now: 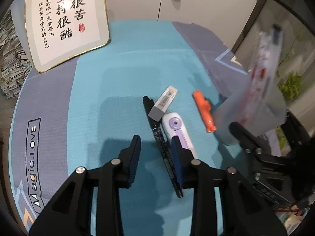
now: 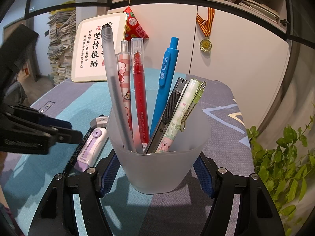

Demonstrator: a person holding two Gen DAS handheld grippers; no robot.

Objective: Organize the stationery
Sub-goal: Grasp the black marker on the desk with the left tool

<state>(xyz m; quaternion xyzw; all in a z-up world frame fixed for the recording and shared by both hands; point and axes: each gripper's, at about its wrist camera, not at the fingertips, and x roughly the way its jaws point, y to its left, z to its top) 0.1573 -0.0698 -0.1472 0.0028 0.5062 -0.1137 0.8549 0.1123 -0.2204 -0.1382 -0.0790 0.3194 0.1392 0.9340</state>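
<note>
Here, a table covered by a blue and grey mat (image 1: 110,82) holds loose stationery and a frosted cup. At the far left a framed calligraphy board (image 1: 67,25) leans at the back of the table, beside a tall stack of papers (image 2: 61,45).

Moving right, the left gripper (image 1: 156,143) points steeply down at the mat, its two blue-padded fingers spread apart with nothing between them but bare mat. A black marker (image 1: 157,135) lies on the mat running away from the camera, and the gripper's right finger overlaps it in the left wrist view; whether it touches the marker I cannot tell. Just right of the marker lie a grey eraser (image 1: 162,104) in a white sleeve and a white and purple correction-tape dispenser (image 1: 177,129), the eraser's end overlapping the dispenser's top. Further right, apart from these, lies a small orange tool (image 1: 204,111).

At the right, the right gripper (image 2: 155,174) pinches the translucent pen cup (image 2: 157,165) low on its sides, one blue pad pressed against each side. The cup stands on the mat and holds a grey pen (image 2: 114,82), a pink patterned pen (image 2: 125,74), a red pen (image 2: 138,82), a blue pen (image 2: 165,82), a utility knife (image 2: 169,114) and a green-clipped pen (image 2: 183,106). A medal (image 2: 205,44) hangs on the white cabinet behind, and a leafy plant (image 2: 285,157) stands at the far right.
</note>
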